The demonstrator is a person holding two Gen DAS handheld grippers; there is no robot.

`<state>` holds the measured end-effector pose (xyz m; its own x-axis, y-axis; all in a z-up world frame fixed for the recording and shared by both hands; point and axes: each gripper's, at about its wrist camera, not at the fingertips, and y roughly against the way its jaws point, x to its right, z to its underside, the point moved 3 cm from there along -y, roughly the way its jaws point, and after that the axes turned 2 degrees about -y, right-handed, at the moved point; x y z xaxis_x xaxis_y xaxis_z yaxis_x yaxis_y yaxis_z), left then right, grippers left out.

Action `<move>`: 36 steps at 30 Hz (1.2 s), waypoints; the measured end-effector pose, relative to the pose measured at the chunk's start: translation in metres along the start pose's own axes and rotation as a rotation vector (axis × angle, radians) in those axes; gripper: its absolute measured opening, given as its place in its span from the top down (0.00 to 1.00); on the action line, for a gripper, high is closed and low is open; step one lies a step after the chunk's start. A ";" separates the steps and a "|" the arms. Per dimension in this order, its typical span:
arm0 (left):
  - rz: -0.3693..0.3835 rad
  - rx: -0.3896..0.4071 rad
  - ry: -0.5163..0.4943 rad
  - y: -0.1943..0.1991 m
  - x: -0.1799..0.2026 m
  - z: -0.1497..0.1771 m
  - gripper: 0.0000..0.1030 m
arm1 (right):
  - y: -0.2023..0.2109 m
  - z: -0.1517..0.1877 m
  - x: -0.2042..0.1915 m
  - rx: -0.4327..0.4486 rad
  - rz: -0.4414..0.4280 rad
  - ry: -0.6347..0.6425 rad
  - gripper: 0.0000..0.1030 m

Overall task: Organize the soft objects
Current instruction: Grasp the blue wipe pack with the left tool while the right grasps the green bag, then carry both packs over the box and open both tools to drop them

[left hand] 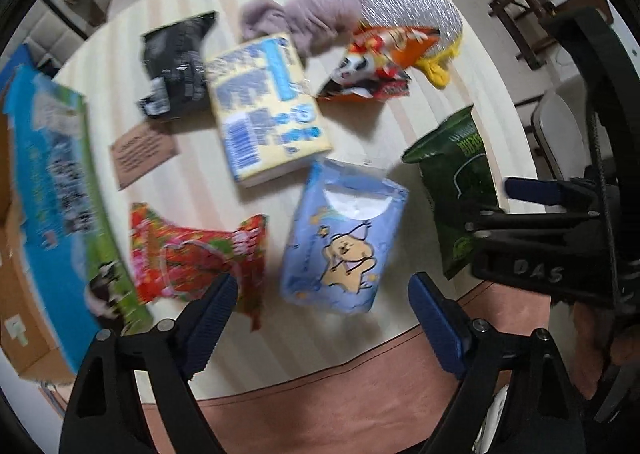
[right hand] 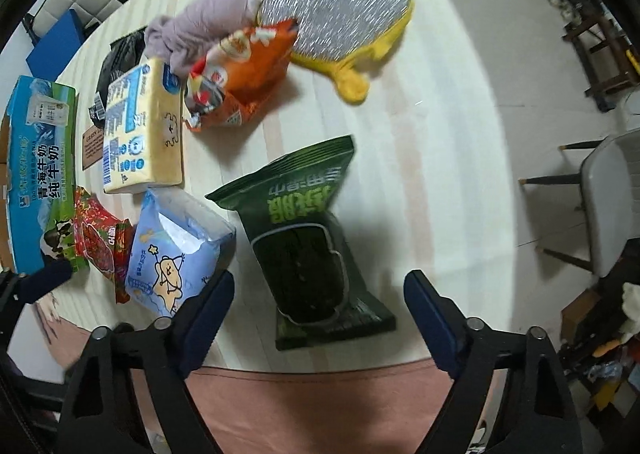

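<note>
Both claws hang open over a table scattered with soft packs; nothing is held.

From the left: a blue-and-green milk carton box (right hand: 42, 170) at the table's edge, then a red snack bag (left hand: 192, 258), a yellow tissue pack (left hand: 268, 110) and a pale blue tissue pack (left hand: 344, 238), then a green snack bag (right hand: 308, 250). The left gripper (left hand: 324, 306) stands wide above the blue pack, the right gripper (right hand: 320, 306) wide above the green bag, pads touching neither. Both packs look light and squashy; the green film is likely slippery, so pinch across the middle, gently.
</note>
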<state>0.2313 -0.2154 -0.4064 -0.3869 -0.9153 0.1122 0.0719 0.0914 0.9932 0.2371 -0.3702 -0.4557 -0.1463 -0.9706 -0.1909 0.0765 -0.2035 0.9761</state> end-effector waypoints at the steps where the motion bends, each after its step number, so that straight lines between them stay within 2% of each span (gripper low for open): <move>1: 0.001 -0.008 -0.012 -0.004 0.003 -0.002 0.15 | -0.005 0.000 -0.001 -0.012 -0.007 0.001 0.29; 2: 0.000 -0.017 -0.024 -0.009 0.006 -0.004 0.15 | -0.010 0.000 -0.001 -0.023 -0.008 0.004 0.33; 4: -0.013 -0.044 -0.054 -0.019 0.014 -0.008 0.15 | -0.018 0.001 0.003 -0.041 0.028 0.006 0.49; 9: -0.017 -0.089 -0.074 -0.042 0.027 -0.016 0.15 | -0.025 0.010 0.032 -0.062 0.046 -0.044 0.52; 13: -0.043 -0.150 -0.060 -0.065 0.027 -0.021 0.15 | -0.037 0.015 0.046 -0.078 0.019 -0.068 0.49; 19: -0.078 -0.136 -0.063 -0.080 0.025 -0.023 0.52 | -0.053 0.017 0.056 -0.098 0.039 -0.076 0.49; 20: -0.075 -0.132 -0.057 -0.073 0.021 -0.022 0.58 | -0.054 0.019 0.057 -0.099 0.042 -0.079 0.49; 22: -0.071 -0.132 -0.025 -0.062 0.012 -0.015 0.61 | -0.054 0.021 0.059 -0.094 0.040 -0.087 0.57; 27: -0.043 -0.033 0.064 -0.015 -0.003 0.007 0.62 | -0.025 0.039 0.056 -0.076 0.001 -0.102 0.62; 32: 0.020 0.109 0.195 0.065 -0.036 0.043 0.62 | 0.023 0.061 0.031 -0.029 -0.069 -0.046 0.62; 34: 0.027 0.169 0.258 0.104 -0.058 0.061 0.62 | 0.046 0.071 0.014 0.001 -0.099 -0.007 0.62; 36: 0.013 0.229 0.317 0.140 -0.083 0.074 0.62 | 0.076 0.081 -0.020 0.039 -0.129 0.040 0.62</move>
<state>0.2055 -0.0975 -0.2740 -0.0818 -0.9860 0.1456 -0.1459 0.1563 0.9769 0.1657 -0.3559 -0.3697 -0.1125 -0.9412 -0.3186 0.0214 -0.3229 0.9462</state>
